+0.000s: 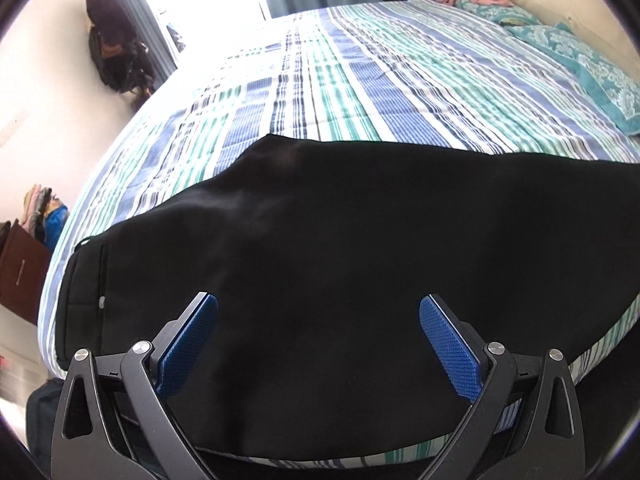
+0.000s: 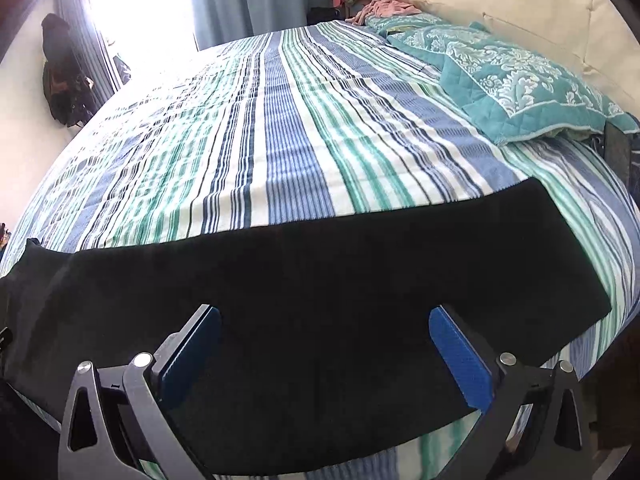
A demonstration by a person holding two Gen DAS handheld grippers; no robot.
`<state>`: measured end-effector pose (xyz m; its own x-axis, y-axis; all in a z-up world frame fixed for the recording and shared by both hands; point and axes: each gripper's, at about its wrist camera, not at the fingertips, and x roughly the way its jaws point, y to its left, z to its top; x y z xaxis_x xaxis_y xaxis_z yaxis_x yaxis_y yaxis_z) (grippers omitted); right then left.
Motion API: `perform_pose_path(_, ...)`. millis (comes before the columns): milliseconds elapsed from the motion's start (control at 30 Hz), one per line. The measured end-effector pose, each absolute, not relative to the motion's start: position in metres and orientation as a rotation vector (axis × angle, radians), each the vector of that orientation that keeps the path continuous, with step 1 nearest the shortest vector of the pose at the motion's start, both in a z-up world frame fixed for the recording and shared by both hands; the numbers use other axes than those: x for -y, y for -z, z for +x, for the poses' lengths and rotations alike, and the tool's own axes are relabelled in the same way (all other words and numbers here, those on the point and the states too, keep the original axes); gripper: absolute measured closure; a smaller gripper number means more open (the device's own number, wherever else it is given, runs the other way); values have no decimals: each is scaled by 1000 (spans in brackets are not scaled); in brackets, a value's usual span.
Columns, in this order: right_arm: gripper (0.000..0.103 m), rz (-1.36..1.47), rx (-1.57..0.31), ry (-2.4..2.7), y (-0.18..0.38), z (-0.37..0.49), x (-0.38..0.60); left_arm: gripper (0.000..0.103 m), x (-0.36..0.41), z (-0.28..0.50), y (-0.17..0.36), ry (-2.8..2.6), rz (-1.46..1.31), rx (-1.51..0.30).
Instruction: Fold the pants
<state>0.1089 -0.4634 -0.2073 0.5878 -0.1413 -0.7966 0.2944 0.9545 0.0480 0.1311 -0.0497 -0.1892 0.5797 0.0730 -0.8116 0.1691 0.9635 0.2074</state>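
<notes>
Black pants [image 1: 320,240] lie flat across the near edge of a striped bed [image 1: 360,80]. In the left wrist view the waist end with a pocket and a button shows at the left. My left gripper [image 1: 318,308] is open just above the pants, holding nothing. In the right wrist view the pants [image 2: 320,280] run as a long band, with the leg hem at the right. My right gripper [image 2: 324,320] is open above the leg part, holding nothing.
A teal patterned pillow [image 2: 520,84] and pink clothes [image 2: 384,6] lie at the bed's [image 2: 280,128] far right by the wall. Dark bags [image 1: 116,48] hang on the left wall. A brown cabinet [image 1: 20,272] stands left of the bed. A bright window is behind.
</notes>
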Motion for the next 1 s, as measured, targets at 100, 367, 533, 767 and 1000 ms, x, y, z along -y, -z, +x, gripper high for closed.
perform_pose_path(100,0,155,-913,217,196,119,505,1,47,128,195,57,275,-972)
perform_pose_path(367,0,155,-983,223,203,111,628,2,28,128,194,5,225,-990)
perform_pose_path(533,2,358,-996,106,213,99,670,2,27,131,199,-17,231,-1015)
perform_pose_path(767,34,398,-1096,-29,230,112,671,2,34,129,200,-16,274,-1010)
perform_pose_path(1000,57,481,-1193,-81,239,127,680,1,39,129,202,-11,289,-1012)
